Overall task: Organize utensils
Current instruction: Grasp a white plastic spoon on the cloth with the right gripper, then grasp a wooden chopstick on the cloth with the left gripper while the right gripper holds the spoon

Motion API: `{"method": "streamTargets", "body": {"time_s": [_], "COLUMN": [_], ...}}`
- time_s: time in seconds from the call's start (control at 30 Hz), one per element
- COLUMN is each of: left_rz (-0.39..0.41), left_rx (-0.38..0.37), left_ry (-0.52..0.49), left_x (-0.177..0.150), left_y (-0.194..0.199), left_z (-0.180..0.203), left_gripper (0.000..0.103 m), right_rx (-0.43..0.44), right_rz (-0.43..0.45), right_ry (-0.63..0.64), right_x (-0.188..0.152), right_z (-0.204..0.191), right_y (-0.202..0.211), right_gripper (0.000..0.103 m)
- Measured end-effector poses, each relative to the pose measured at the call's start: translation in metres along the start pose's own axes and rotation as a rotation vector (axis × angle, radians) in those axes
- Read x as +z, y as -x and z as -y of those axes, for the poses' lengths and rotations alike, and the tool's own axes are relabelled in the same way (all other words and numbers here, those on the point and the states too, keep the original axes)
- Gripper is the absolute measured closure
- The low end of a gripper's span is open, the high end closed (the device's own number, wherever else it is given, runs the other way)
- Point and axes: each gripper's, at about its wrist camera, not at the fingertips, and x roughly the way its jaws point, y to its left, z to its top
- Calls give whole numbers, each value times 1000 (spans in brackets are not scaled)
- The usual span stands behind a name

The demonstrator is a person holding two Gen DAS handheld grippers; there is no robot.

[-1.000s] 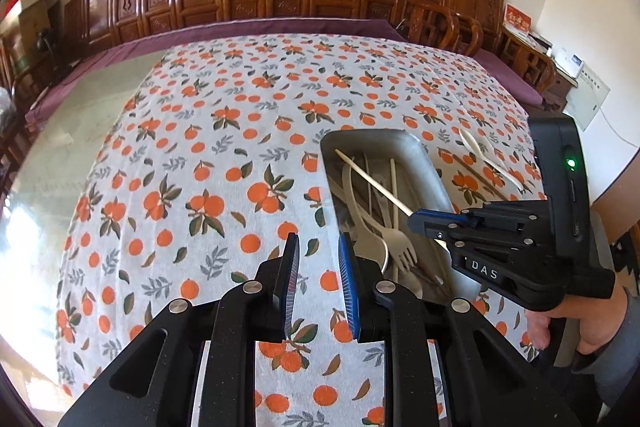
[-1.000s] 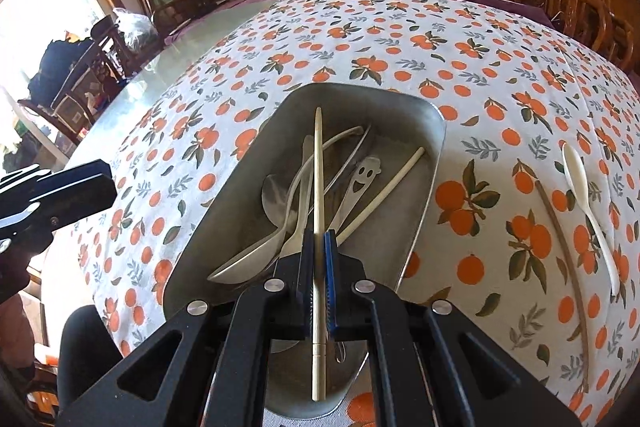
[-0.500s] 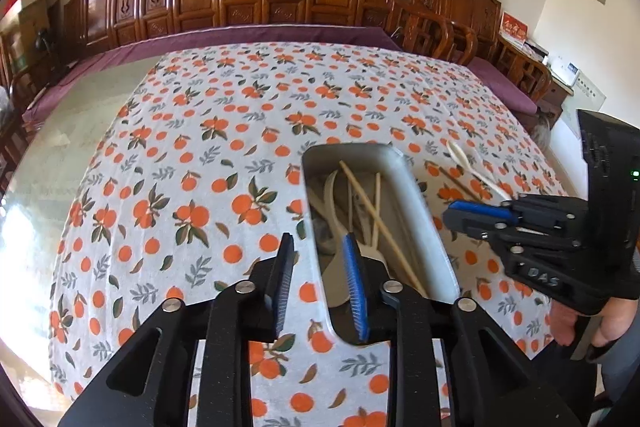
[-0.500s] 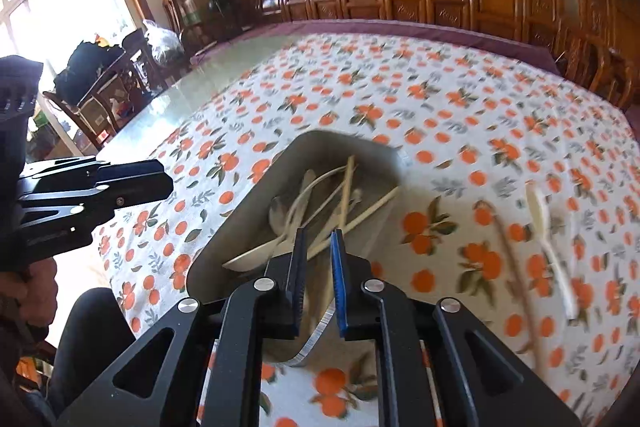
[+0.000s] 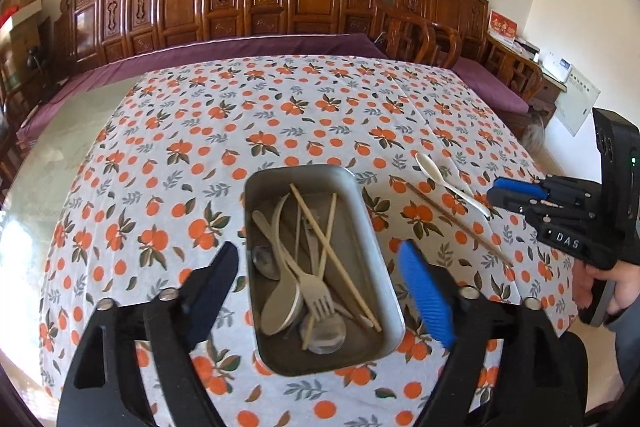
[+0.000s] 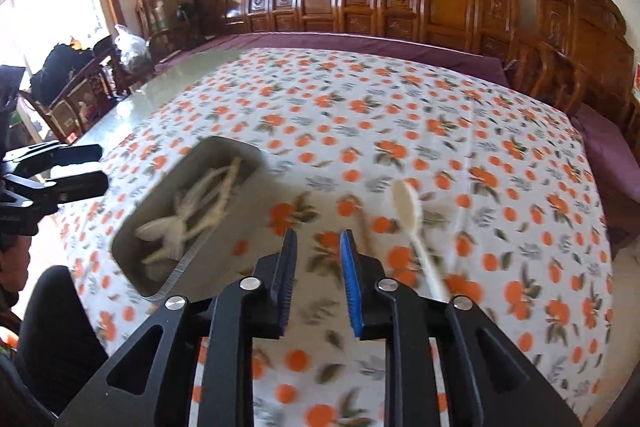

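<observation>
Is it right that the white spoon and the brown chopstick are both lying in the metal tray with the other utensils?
No. In the left wrist view the white spoon and the brown chopstick lie on the tablecloth, outside the metal tray; the other utensils are in it.

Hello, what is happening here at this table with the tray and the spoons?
A person holds a pair of tongs in each hand and is collecting utensils into a metal tray on the orange-print tablecloth. The tray already holds chopsticks, spoons and a fork. A white spoon and one chopstick lie outside it on the cloth. The left tongs hover above the tray, opening, with nothing gripped. The right tongs are also opening, empty, near the white spoon.
</observation>
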Motion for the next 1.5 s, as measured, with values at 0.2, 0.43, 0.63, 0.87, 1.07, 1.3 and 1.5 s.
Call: {"method": "streamTargets", "body": {"time_s": [0.2,0.43,0.63,0.87,1.07,1.3,1.5], "left_rz": [-28,-48,-57,-71,-86,-98,-116], "left_rx": [5,-2,-7,-7,-8,-12,-19], "left_ry": [8,5,-21,-48,-53,-76,-75], "left_x": [3,10,17,20,18,18,22], "left_y": [-19,-39,-51,-60,-66,-71,-84], "left_z": [16,34,50,63,71,92,114], "left_gripper": [17,17,17,17,17,17,17], "right_rx": [-40,-37,-23,-27,-21,-25,-34], "right_rz": [-46,-118,-173,-228,-250,-219,-180], "right_ry": [-8,22,41,98,91,19,-19], "right_x": [-11,-15,-11,-10,-11,-33,-47], "right_z": [43,68,79,80,86,100,108], "right_y": [-15,-55,-90,-114,-111,-79,-47], "right_gripper": [76,76,76,79,94,94,94]}}
